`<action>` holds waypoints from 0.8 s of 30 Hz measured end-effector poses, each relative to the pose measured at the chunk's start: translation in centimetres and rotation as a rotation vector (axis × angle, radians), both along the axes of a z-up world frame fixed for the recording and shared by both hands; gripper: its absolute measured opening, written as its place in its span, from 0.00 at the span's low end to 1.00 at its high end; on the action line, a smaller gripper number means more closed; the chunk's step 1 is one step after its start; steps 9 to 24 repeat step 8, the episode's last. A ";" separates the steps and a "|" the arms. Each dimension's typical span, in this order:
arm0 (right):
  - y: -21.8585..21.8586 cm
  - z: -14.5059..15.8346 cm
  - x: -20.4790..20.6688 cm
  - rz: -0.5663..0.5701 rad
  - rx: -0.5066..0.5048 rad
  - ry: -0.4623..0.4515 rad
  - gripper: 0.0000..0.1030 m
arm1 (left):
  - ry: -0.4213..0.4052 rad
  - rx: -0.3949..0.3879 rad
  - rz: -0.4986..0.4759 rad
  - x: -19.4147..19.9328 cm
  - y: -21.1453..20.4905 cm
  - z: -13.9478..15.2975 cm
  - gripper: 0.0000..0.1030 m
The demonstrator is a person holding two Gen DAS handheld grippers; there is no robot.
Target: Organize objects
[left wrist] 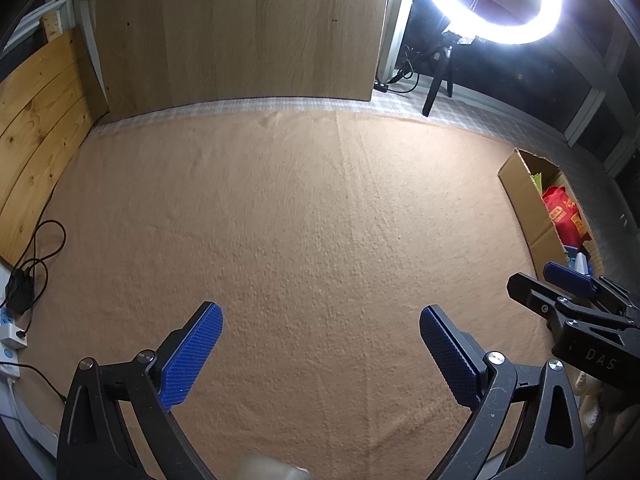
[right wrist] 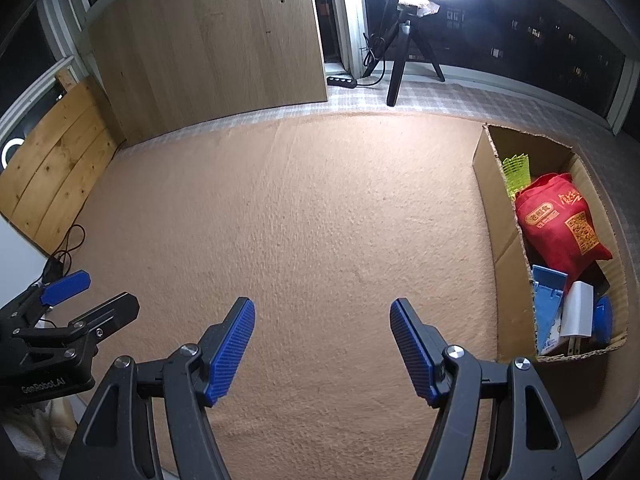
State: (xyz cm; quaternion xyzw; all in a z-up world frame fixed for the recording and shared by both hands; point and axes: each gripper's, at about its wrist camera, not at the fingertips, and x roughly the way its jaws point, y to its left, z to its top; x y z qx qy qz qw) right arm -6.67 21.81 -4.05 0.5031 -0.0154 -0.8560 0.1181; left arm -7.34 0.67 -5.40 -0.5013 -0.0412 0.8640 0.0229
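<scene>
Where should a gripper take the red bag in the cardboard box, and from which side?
Probably at the red bag's bulging upper body, from above. The bag lies inside the cardboard box, whose walls block a sideways approach, and its soft cloth should bunch between the pads. The right gripper, open and empty, is nearer.

We are in a home, at night, in a room set up for filming. A tan blanket [right wrist: 304,216] covers the floor over a checked mat [right wrist: 460,96]. A lit ring light [left wrist: 496,4] on a small black tripod [right wrist: 404,64] stands by a big window [right wrist: 540,36], through which we see the lit windows of other buildings in the dark. A wood-grain panel [right wrist: 212,36] and a pine board [right wrist: 56,168] lean against the wall, power strips [left wrist: 12,332] with cables lie at the edges, and a cardboard box [right wrist: 508,264] holds household odds and ends
</scene>
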 end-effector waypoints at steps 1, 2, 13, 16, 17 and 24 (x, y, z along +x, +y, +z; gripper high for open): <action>-0.1 -0.1 0.0 0.000 -0.001 -0.004 0.65 | -0.002 0.004 -0.001 0.0 -0.1 -0.1 0.98; -0.1 -0.3 0.0 0.002 -0.002 -0.007 0.65 | -0.003 0.003 -0.002 0.0 0.0 -0.3 0.98; -0.7 -0.9 0.1 0.012 0.007 -0.017 0.65 | 0.008 -0.003 -0.004 0.2 0.3 -0.5 0.98; -0.7 -0.9 0.1 0.012 0.007 -0.017 0.65 | 0.008 -0.003 -0.004 0.2 0.3 -0.5 0.98; -0.7 -0.9 0.1 0.012 0.007 -0.017 0.65 | 0.008 -0.003 -0.004 0.2 0.3 -0.5 0.98; -0.7 -0.9 0.1 0.012 0.007 -0.017 0.65 | 0.008 -0.003 -0.004 0.2 0.3 -0.5 0.98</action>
